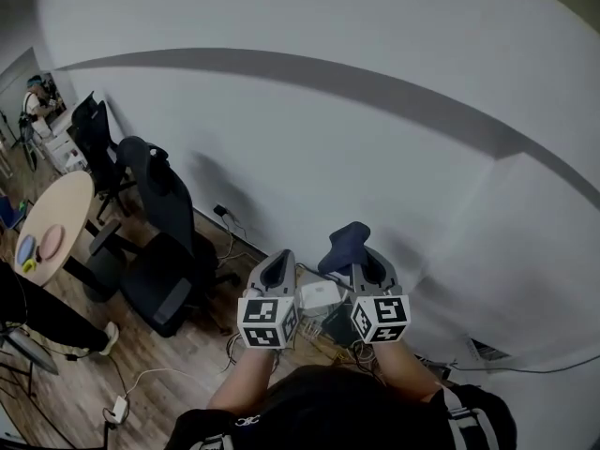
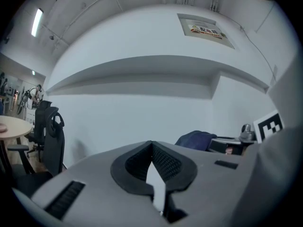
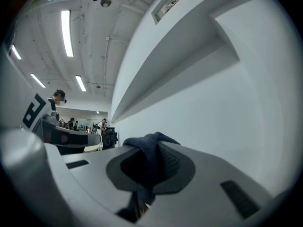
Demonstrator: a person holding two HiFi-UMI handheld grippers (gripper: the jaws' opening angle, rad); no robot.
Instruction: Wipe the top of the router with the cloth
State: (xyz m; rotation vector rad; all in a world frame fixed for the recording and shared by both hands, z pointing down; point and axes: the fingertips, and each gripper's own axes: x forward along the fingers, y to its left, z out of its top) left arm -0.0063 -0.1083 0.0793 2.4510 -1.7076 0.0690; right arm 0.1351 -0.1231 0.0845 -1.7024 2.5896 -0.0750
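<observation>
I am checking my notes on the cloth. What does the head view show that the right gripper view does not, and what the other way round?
Only the head view shows the wooden floor, a white cable on it, and a white box, probably the router, low between the left gripper and the right gripper. Only the right gripper view shows the ceiling lights and, close up, its jaws shut on the cloth. Both show the dark blue cloth held by the right gripper and the white wall.

Wood floor (image 1: 187,364) w/ white cable (image 1: 150,373), office chairs (image 1: 164,279); round table (image 1: 67,204) w/ small dishes (image 1: 49,242).
</observation>
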